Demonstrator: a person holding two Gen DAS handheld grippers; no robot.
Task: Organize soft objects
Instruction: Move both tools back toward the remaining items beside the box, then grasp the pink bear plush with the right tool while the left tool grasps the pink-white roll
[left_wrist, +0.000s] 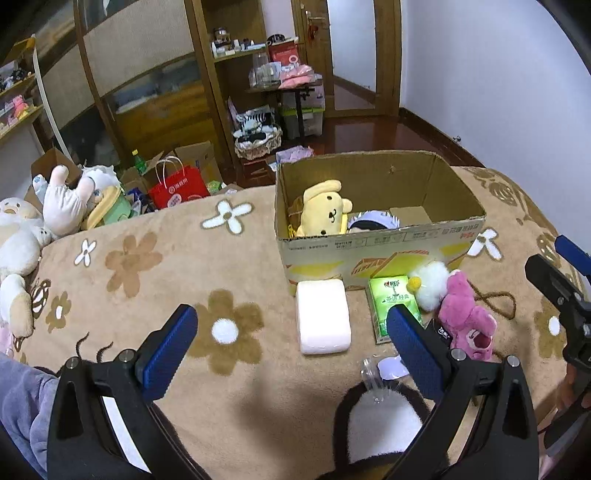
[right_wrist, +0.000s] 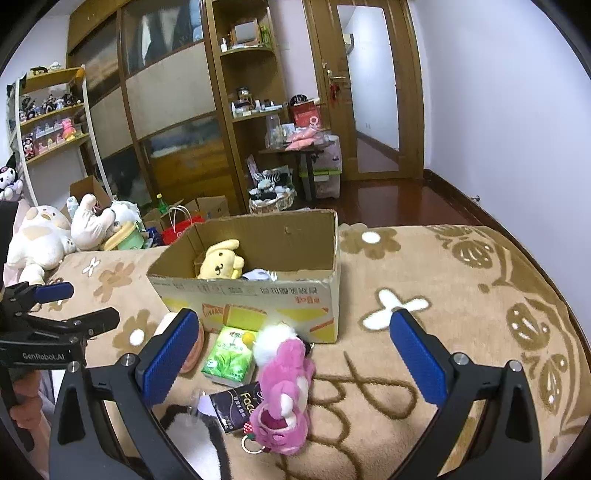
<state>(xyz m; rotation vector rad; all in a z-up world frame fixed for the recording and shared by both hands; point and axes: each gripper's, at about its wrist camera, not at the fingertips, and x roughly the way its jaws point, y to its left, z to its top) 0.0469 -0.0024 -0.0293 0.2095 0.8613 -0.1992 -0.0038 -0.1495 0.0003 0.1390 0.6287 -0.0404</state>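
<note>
While both tools hang above the flowered blanket (left_wrist: 155, 258), the left gripper (left_wrist: 291, 332) and the right gripper (right_wrist: 295, 343) stand wide apart, holding nothing. Ahead lie a white pack (left_wrist: 323, 317), a green tissue pack (right_wrist: 231, 354), and a pink plush (right_wrist: 286, 391) (lying face down). Beyond them, touching the tissue pack, sits the cardboard box (left_wrist: 384, 243), with a yellow plush (left_wrist: 325, 212) inside.

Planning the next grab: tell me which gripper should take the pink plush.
Right. The pink plush lies between the open right gripper's fingers in its view; from the left gripper it sits off right, beyond one finger.
</note>
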